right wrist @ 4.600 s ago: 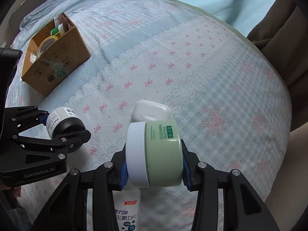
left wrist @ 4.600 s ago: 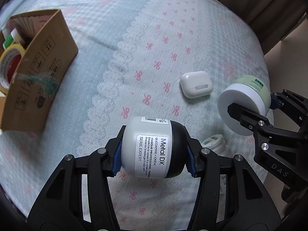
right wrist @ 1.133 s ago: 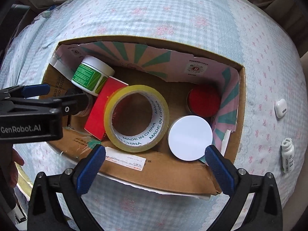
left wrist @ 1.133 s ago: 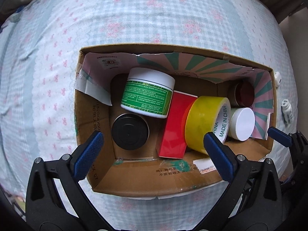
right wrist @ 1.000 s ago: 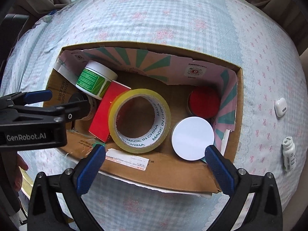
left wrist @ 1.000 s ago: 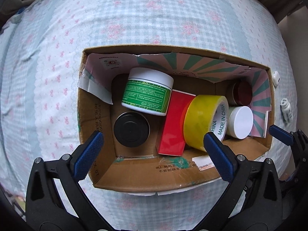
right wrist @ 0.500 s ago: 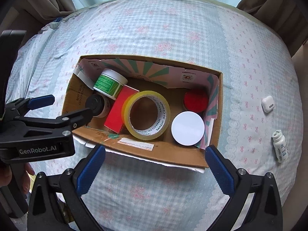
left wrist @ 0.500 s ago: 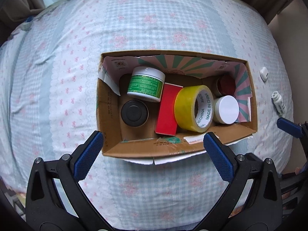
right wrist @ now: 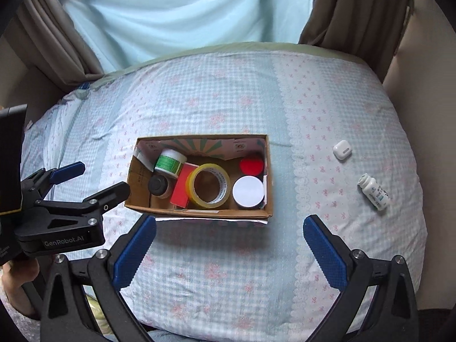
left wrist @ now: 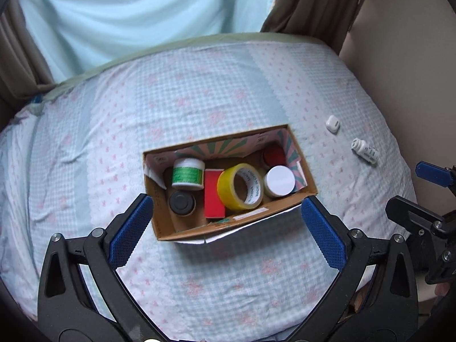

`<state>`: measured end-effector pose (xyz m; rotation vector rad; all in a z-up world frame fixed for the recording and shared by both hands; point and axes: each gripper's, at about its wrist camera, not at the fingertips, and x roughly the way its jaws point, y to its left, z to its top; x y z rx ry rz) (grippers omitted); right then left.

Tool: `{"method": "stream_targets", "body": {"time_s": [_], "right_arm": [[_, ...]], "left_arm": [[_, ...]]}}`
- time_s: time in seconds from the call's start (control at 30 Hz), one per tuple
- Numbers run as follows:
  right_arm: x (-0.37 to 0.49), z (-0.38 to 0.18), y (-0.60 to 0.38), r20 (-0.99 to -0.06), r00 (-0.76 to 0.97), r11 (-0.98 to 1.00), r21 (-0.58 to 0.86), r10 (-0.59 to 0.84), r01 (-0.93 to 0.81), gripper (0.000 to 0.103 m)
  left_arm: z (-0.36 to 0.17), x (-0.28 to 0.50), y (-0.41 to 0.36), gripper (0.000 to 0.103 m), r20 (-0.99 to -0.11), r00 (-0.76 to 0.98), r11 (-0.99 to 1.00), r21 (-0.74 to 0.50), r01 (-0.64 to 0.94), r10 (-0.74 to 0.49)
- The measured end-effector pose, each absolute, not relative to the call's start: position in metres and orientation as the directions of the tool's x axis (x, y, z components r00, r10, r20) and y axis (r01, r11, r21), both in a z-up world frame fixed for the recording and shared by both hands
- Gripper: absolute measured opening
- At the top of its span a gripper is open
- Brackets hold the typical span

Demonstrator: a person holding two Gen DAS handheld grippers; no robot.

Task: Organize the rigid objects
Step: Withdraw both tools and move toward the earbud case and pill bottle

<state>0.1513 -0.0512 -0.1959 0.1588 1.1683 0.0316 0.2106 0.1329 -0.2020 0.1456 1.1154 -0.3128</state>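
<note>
Box (left wrist: 182, 229): we log an open cardboard carton, upright, ahead of both grippers.
Contents: we count a green-labelled white jar (left wrist: 188, 173) tilted at back left, a black-lidded jar (left wrist: 181, 203) in front of it, a red packet (left wrist: 213, 198), a yellow tape roll (left wrist: 240, 190) leaning on it, a white-lidded jar (left wrist: 280, 181), a red-lidded jar (left wrist: 274, 154) behind it.
Loose: we note a white earbud case (right wrist: 342, 149) and a white pill bottle (right wrist: 374, 191) on its side, ahead-right of the right gripper.

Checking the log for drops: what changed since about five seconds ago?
Both jars were released into the cardboard box: the black-capped jar and white-lidded jar. The left gripper and right gripper are open. Earbud case and white bottle stayed.
</note>
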Motion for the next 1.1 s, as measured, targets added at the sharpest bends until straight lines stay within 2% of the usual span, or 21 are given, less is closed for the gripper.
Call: {"method": "stream_targets", "body": {"time_s": [0.23, 0.33, 0.5, 0.8, 1.1], "right_arm": [[0.124, -0.172, -0.118, -0.889, 0.458, 0.98, 0.105, 0.015, 0.171, 0.103], [0.117, -0.173, -0.156, -0.887, 0.463, 0.979, 0.091, -0.005, 0.185, 0.103], [0.116, -0.189, -0.227, -0.89, 0.456, 0.989, 0.045, -0.023, 0.139, 0.103], [0.15, -0.251, -0.338, -0.905, 0.424, 0.999, -0.03, -0.018, -0.022, 0.103], [0.183, -0.333, -0.387, -0.94, 0.342, 0.987, -0.05, 0.005, -0.153, 0.103]], "left_arm": [[-0.169, 0.206, 0.058, 0.103, -0.861, 0.462, 0.913, -0.008, 0.408, -0.214], [-0.17, 0.209, 0.018, 0.103, -0.86, 0.444, 0.897, -0.035, 0.44, -0.251], [-0.186, 0.217, -0.062, 0.103, -0.871, 0.433, 0.888, -0.007, 0.459, -0.231], [-0.251, 0.264, -0.189, 0.103, -0.915, 0.342, 0.876, -0.027, 0.481, -0.216], [-0.349, 0.334, -0.257, 0.103, -0.957, 0.194, 0.817, -0.067, 0.573, -0.214]]}}
